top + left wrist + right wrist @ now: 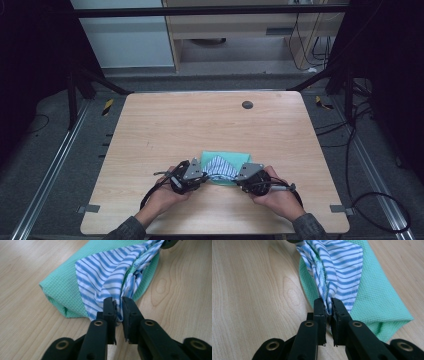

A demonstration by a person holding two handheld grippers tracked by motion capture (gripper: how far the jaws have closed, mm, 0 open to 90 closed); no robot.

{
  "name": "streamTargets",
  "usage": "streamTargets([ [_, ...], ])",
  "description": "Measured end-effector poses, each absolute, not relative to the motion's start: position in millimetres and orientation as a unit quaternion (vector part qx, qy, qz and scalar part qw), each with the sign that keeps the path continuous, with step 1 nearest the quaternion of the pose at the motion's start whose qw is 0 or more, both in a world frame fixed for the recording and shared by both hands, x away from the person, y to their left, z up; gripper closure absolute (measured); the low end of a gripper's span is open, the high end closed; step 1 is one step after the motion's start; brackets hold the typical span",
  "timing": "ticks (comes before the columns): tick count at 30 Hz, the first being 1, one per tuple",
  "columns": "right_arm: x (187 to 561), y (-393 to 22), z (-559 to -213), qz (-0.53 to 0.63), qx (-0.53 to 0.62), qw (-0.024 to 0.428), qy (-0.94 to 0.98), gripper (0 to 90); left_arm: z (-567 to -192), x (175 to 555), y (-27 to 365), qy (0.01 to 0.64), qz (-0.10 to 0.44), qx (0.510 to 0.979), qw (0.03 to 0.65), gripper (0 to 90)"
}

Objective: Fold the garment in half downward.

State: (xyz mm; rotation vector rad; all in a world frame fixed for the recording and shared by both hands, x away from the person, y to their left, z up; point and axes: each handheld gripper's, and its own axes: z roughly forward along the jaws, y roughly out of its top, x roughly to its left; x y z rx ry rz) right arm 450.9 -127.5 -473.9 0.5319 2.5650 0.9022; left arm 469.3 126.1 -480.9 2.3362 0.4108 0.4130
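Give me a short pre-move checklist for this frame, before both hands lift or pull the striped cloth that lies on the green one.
1. Left gripper shut on the striped cloth: ok.
2. Right gripper shut on the striped cloth too: ok.
3. Grips at opposite near corners of the striped cloth, seen from the high view: ok.
4. Green cloth free of both sets of fingers: cannot tell; its edge runs close to the pinched folds.
5. Striped cloth flat between the grips: not ok, it is bunched at each grip.
6. Table beyond the cloths bare: ok, except a small dark disc far off.
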Motion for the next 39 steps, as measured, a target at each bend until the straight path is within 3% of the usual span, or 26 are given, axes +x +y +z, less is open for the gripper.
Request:
streamTargets([
  [15,443.8,-125.0,-482.8,0.299,0.154,0.182,0.924,85.9,-487.8,459.4,127.3,0.142,0.150,0.919,0.336,85.8],
  [28,441.6,-128.2,-482.9,0.292,0.156,0.181,0.926,83.1,-489.9,454.8,130.8,0.156,0.134,0.913,0.352,85.1],
  [33,428.5,-144.9,-474.7,0.299,0.164,0.188,0.921,71.2,-483.4,445.0,145.7,0.182,0.129,0.900,0.374,71.3],
  [39,420.4,-164.1,-470.8,0.307,0.190,0.195,0.912,64.7,-475.6,440.2,164.4,0.209,0.132,0.890,0.383,62.0],
])
